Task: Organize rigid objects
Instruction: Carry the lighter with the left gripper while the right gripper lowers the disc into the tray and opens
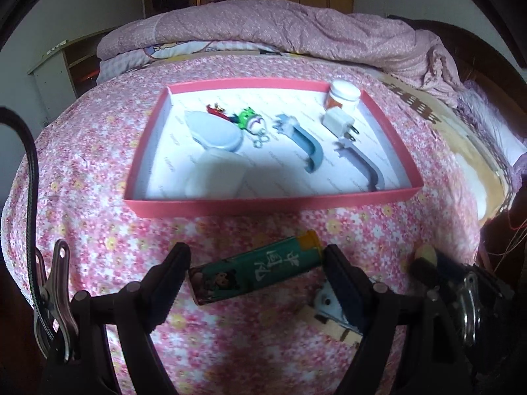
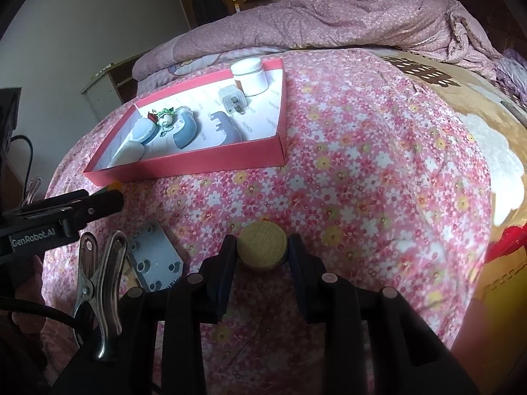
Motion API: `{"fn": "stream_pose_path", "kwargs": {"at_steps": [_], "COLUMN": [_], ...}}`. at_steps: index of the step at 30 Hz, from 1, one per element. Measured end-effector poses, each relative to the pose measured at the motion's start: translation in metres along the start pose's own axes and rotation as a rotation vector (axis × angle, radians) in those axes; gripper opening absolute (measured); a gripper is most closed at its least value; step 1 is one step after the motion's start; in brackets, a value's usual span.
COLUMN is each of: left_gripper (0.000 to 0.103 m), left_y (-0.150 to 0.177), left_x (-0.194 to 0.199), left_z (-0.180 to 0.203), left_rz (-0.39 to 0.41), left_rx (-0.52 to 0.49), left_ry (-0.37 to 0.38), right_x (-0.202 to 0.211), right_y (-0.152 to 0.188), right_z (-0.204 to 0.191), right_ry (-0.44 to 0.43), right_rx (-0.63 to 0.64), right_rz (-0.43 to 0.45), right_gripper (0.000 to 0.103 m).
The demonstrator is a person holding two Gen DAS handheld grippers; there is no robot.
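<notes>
The left gripper (image 1: 255,273) holds a green lighter (image 1: 255,271) lengthwise between its wide-set jaws, above the floral bedspread (image 1: 378,230) near the pink tray (image 1: 273,202). The right gripper (image 2: 262,256) clamps a round wooden disc (image 2: 262,248), low over the bed.

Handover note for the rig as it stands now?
Left gripper: shut on the green lighter, lengthwise, just short of the pink tray.
Right gripper: shut on the wooden disc, low over the bedspread.
Done: jar, charger, two hooks, keychain and white items are in the tray.
Left: put lighter and disc in the tray, then the grey plate.
</notes>
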State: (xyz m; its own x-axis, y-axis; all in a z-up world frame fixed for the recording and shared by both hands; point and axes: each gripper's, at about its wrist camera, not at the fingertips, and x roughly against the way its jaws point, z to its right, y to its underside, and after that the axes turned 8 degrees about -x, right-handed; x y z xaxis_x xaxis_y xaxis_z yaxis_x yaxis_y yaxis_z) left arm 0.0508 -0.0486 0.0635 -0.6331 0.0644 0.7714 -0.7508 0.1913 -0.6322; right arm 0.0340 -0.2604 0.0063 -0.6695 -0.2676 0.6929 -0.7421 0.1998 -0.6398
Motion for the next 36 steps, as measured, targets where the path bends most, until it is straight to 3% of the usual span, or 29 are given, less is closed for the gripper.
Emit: {"fn": "stream_pose_path", "kwargs": {"at_steps": [14,22,36], "left_gripper": [0.085,0.085,0.085], "left_y": [-0.037,-0.055,-0.078], "left_x": [0.005,-0.020,-0.065], "left_z": [-0.047,-0.062,-0.071], "left_rz": [0.090,0.080,0.054], "left_rx": [0.000,0.017,0.017], "left_ry": [-0.033,-0.027,-0.026], "right_x": [0.006,0.003,-0.032], "right_y": [-0.016,-0.039,-0.103], "right_z": [-0.017,-0.028,-0.036], "right_ry": [-0.042,-0.056,0.001], "right_rx": [-0.005,0.017,0.063], "right_rz": [-0.015,-0.024,0.015], "right_gripper": [0.032,0.032,0.032]}}
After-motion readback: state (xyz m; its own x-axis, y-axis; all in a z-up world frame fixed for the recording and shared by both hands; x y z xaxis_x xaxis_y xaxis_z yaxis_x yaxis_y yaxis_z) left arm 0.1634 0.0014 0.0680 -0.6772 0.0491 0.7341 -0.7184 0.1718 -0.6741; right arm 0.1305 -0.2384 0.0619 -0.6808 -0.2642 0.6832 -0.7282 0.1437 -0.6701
